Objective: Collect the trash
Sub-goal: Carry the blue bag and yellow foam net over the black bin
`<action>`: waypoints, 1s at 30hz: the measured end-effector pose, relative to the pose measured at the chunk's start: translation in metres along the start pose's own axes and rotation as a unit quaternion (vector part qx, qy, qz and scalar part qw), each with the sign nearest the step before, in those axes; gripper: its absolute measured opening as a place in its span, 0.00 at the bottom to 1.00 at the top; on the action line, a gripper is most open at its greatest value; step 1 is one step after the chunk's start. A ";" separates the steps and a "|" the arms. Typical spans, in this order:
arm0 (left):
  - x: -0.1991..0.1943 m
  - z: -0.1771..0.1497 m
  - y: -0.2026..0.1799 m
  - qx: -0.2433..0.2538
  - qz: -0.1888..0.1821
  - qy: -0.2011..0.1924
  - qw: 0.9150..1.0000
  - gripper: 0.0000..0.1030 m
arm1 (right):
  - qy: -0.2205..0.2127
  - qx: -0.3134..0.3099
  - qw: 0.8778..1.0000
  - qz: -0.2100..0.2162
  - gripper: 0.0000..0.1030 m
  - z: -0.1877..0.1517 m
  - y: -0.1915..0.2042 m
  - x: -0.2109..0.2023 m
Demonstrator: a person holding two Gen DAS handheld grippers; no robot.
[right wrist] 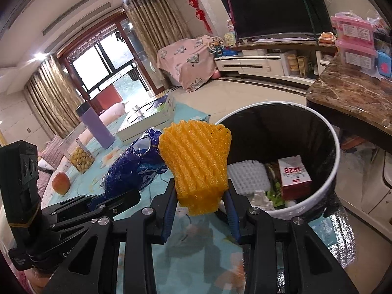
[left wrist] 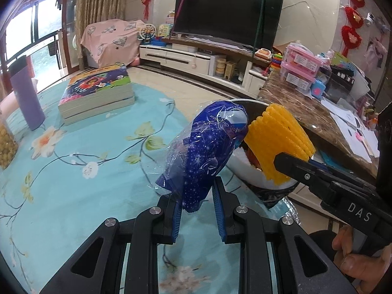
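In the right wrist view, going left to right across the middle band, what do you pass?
Jar of yellow balls → purple tumbler → blue wrapper → orange foam net → white foam pad → red carton → white rim of the bin.

The bin (right wrist: pixel 335 171) mouth gapes open; marble counter (right wrist: pixel 348 100) crowds its far side.

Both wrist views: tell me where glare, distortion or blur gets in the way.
Left wrist view: window overexposed, edges bend, dark corners; wrapper sharp. Right wrist view: window blown out, ceiling lights flare, bin interior dark; foam sharp.
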State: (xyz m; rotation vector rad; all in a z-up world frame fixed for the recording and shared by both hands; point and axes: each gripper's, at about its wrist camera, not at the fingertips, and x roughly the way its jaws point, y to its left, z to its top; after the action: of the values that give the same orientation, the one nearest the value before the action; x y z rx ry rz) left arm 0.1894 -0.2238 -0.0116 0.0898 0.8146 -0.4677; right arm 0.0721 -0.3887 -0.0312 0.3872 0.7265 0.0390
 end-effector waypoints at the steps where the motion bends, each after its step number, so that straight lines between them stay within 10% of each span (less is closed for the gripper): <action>1: 0.001 0.001 -0.002 0.003 -0.001 0.000 1.000 0.22 | -0.001 0.001 1.000 -0.002 0.36 0.000 -0.002 -0.001; 30: 0.034 0.024 -0.040 0.039 -0.020 0.013 0.999 0.22 | 0.001 0.029 0.999 -0.040 0.36 0.016 -0.056 -0.015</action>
State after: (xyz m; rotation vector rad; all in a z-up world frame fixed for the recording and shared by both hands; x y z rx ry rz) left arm 0.2082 -0.2777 -0.0155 0.1523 0.8259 -0.5359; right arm 0.0661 -0.4487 -0.0307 0.4134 0.7451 -0.0567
